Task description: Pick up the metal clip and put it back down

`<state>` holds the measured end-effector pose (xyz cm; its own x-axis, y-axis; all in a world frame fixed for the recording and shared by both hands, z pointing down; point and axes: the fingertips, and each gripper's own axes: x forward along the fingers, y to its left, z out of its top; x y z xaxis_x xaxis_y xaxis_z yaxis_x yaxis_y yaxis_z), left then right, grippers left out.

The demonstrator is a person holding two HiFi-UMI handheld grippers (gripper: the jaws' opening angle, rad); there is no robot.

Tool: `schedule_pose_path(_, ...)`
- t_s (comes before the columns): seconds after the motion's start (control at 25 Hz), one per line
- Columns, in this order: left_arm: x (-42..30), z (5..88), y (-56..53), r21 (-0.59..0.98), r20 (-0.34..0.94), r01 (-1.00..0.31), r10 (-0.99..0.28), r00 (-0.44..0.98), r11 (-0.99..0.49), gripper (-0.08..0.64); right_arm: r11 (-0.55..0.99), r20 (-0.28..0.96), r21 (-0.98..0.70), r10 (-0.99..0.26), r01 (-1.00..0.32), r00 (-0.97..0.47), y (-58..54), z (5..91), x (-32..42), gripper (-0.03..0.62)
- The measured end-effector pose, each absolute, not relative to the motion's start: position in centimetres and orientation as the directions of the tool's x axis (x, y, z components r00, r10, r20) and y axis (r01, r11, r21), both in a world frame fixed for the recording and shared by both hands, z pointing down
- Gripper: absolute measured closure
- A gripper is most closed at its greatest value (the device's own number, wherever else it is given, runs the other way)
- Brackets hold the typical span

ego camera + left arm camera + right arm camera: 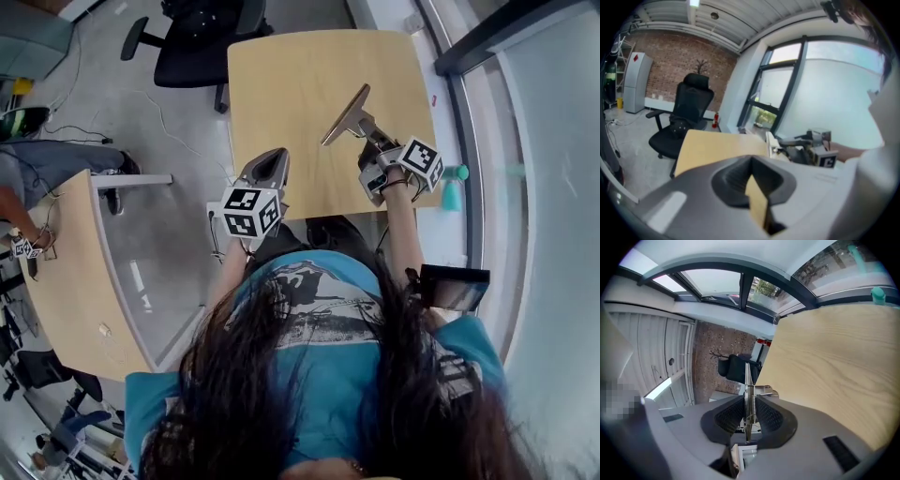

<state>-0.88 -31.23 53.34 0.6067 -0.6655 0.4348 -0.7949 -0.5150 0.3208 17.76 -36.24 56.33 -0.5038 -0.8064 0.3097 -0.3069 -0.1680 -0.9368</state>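
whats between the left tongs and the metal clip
Only bare wooden tabletop. In the head view, nothing lies between the left tongs and the metal clip, which the right tongs hold above the table.

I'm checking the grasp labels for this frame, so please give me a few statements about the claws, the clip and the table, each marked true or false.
The right claw is shut on the metal clip. True.
The left claw holds a second clip. False: it is shut with nothing between its jaws.
A black office chair stands beyond the table. True.
The table top is glass. False: it is light wood.
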Motion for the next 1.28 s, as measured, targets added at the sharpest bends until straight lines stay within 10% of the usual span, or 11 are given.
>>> schedule_pose_path(1.28,2.2,51.0,-29.9,0.317,0.364,-0.719,-0.620,0.695,-0.619,0.557,-0.121,0.239,-0.948,-0.883,-0.295,-0.404,-29.0,51.5,19.6,0.506)
